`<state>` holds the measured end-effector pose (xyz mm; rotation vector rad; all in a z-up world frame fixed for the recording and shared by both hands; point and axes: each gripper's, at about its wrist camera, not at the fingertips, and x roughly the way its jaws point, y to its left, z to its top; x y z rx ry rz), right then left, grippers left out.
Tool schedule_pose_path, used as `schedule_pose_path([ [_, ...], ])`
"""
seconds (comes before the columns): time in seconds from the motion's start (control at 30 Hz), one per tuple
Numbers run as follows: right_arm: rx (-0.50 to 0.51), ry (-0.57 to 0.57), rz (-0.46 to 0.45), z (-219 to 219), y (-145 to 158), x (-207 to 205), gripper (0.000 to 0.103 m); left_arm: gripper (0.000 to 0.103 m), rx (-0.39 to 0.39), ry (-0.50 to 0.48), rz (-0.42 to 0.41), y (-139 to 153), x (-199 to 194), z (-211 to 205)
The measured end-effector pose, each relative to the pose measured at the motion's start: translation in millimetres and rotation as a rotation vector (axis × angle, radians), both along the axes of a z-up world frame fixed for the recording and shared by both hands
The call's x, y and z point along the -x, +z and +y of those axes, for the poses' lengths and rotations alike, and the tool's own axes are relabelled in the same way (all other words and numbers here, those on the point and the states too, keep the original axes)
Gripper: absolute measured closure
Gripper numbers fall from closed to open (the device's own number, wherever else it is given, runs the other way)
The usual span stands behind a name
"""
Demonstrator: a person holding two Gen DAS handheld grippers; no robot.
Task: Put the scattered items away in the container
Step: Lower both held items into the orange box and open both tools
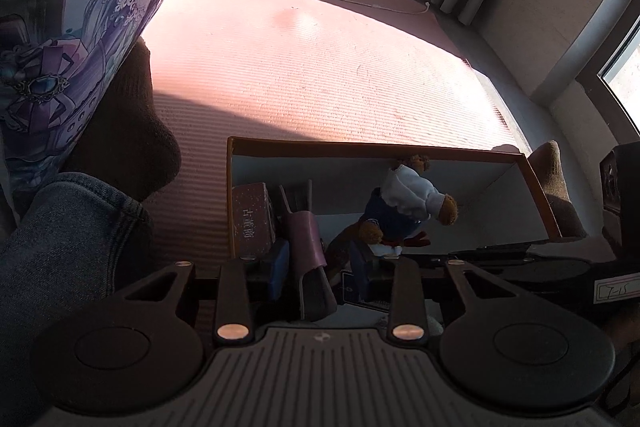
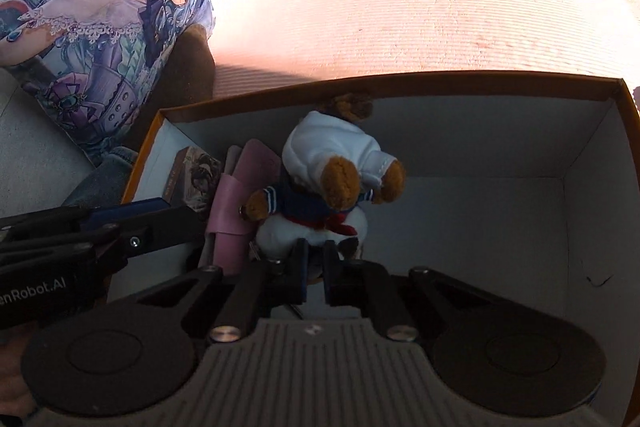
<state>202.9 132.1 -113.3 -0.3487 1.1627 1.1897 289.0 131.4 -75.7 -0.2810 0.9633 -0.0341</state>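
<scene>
cardboard box [image 1: 536, 187] first: in our left wrist view it sits on the pink mat [image 1: 320, 67] at about four o'clock, open at the top, white inside with a brown rim. inside it we see a teddy bear [image 1: 404, 207] in a white hood and navy top, a pink case [image 1: 308, 239] propped on end, and a printed small box [image 1: 252, 219] against the wall at nine o'clock. our left tongs [image 1: 320, 259] reach down over the near edge; something dark blue lies between the fingers, but we cannot tell whether the pads press on it. a leg in jeans [image 1: 60, 247] and a dark sock [image 1: 132, 131] lie at nine o'clock, with a printed cushion [image 1: 80, 7] at eleven.

in our right wrist view the cardboard box [image 2: 580, 147] fills the middle, its half toward three o'clock bare. the teddy bear [image 2: 332, 179] lies just beside the pink case [image 2: 244, 203], and the small box [image 2: 192, 179] stands at nine o'clock of the case. our right tongs [image 2: 316, 267] are nearly closed, pinching the bear's white lower end. the left tongs [image 2: 120, 231] come in from nine o'clock. the printed cushion [image 2: 100, 27] lies at ten o'clock on the floor.
</scene>
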Motion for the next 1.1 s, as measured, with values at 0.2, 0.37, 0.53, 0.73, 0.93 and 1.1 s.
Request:
schedule_pose_path([
  [0.2,-0.067,-0.009,-0.075,-19,31,1,0.046,0.064,0.010,0.024,-0.006,0,2,7],
  [0.37,-0.044,-0.070,-0.147,-17,36,-10,0.044,0.064,0.008,0.025,-0.011,2,5,7],
  [0.53,-0.001,-0.143,-0.158,-20,21,-30,0.044,0.064,0.011,0.026,-0.016,3,7,9],
  [0.73,0.017,-0.234,-0.099,-11,2,-61,0.045,0.064,0.011,0.030,-0.019,3,7,10],
  [0.93,0.012,-0.230,0.073,1,-17,-63,0.046,0.064,0.013,0.041,-0.030,5,9,15],
  [1.1,0.009,-0.162,0.186,13,-24,-43,0.053,0.064,0.013,0.040,-0.033,5,10,16],
])
